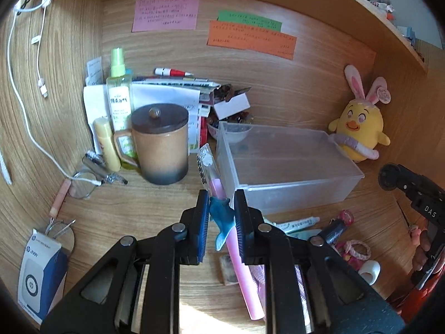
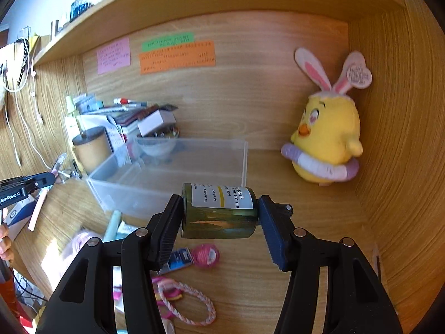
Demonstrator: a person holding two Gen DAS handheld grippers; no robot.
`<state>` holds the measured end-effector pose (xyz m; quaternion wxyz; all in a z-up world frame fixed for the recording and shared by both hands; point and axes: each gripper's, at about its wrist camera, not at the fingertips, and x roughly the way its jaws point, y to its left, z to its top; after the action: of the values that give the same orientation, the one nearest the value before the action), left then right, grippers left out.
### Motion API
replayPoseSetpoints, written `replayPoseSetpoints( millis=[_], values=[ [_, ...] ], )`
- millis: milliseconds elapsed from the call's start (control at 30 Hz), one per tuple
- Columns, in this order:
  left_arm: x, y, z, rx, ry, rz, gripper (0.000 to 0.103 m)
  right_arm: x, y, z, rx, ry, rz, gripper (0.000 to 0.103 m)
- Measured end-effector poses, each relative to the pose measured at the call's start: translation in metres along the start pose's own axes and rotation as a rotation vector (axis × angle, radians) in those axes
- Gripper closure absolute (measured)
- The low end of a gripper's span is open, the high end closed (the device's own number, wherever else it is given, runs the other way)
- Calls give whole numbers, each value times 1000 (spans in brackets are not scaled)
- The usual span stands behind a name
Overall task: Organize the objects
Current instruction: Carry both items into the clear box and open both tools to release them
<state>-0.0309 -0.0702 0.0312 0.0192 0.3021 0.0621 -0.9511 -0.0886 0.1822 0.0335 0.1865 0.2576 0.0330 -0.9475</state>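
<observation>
While the left tongs point(image 1: 221, 217) grip a pink pen point(image 1: 236, 250) and the right tongs point(image 2: 219, 211) clamp a green bottle point(image 2: 219, 211), both just short of the clear bin point(image 1: 278, 164), the carrying step looks underway, and next each must reach over its rim and let go.

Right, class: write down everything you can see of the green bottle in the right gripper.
The bottle is small, dark green and glossy, probably plastic, with a white label whose print includes "PUMP BOTTLE". It lies on its side, held end to end by the right gripper, one finger against each end. It hangs above the desk, just in front of the clear bin. No pump or cap can be made out.
</observation>
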Motion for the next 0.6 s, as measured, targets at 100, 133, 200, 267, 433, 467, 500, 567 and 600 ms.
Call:
replayPoseSetpoints(
  millis=[100,133,200,267,433,467,500,567,600],
  values=[
    [6,-7,13,22,-20,-13,86,0,3,12,-7,-25,9,51],
    [8,-9,16,23,-21,-23,86,1,5,16,-14,-35,6,51],
    [13,-13,23,28,-21,-40,86,1,8,23,-25,-51,5,51],
    [19,-16,29,33,-19,-56,86,2,11,29,-33,-61,7,51],
    [33,-23,44,38,-1,-104,86,14,17,41,-47,-57,19,51],
    [36,-25,46,42,6,-109,86,17,18,42,-49,-52,21,51],
    [40,-27,48,46,12,-112,86,23,19,44,-54,-41,26,51],
    [48,-31,51,57,30,-117,86,32,22,45,-61,-24,33,51],
    [53,-32,53,62,39,-119,86,39,23,45,-65,-8,39,51]
  ],
)
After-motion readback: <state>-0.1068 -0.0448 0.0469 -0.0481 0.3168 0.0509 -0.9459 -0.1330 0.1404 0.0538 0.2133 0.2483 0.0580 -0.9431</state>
